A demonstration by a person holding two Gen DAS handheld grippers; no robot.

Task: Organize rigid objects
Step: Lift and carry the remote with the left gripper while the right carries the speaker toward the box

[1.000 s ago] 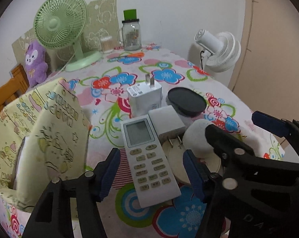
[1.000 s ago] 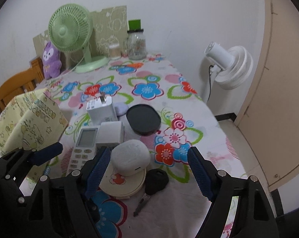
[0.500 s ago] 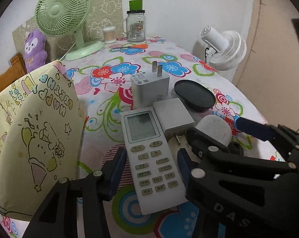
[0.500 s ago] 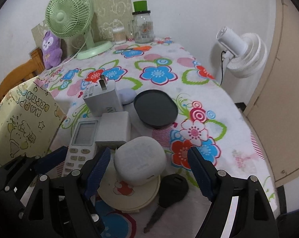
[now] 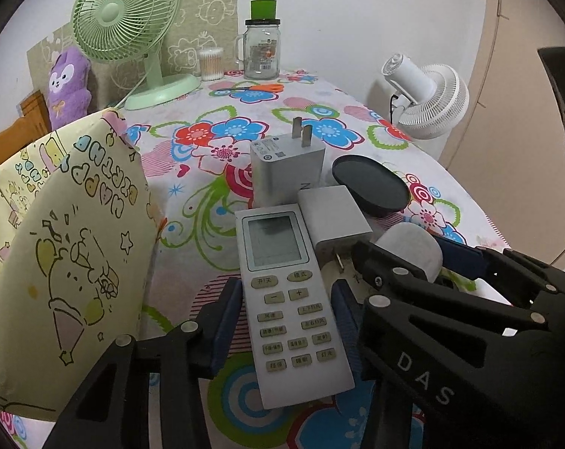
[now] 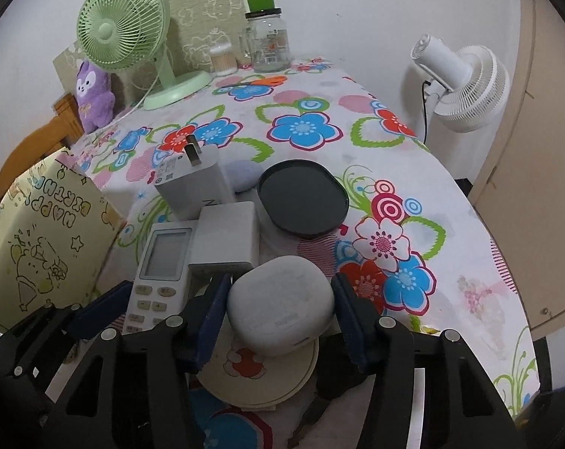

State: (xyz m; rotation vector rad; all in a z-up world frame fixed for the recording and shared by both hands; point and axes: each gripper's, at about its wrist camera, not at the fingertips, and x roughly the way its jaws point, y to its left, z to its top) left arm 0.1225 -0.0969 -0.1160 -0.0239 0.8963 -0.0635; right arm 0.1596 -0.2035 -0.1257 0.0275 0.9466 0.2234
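Left wrist view: the left gripper (image 5: 288,321) straddles the white remote control (image 5: 288,299), whose lower end lies between the blue pads. The jaws have just been closing and now sit against both long edges. A yellow gift bag (image 5: 65,247) crowds the left side; the white charger (image 5: 335,217) touches the remote's upper right corner.

Right wrist view: the right gripper (image 6: 280,308) has just been closing too, its pads now tight on the grey oval case (image 6: 282,308) atop a round coaster (image 6: 260,374). Open tablecloth (image 6: 451,262) runs to the table's right edge; the black dish (image 6: 303,202) sits just beyond.
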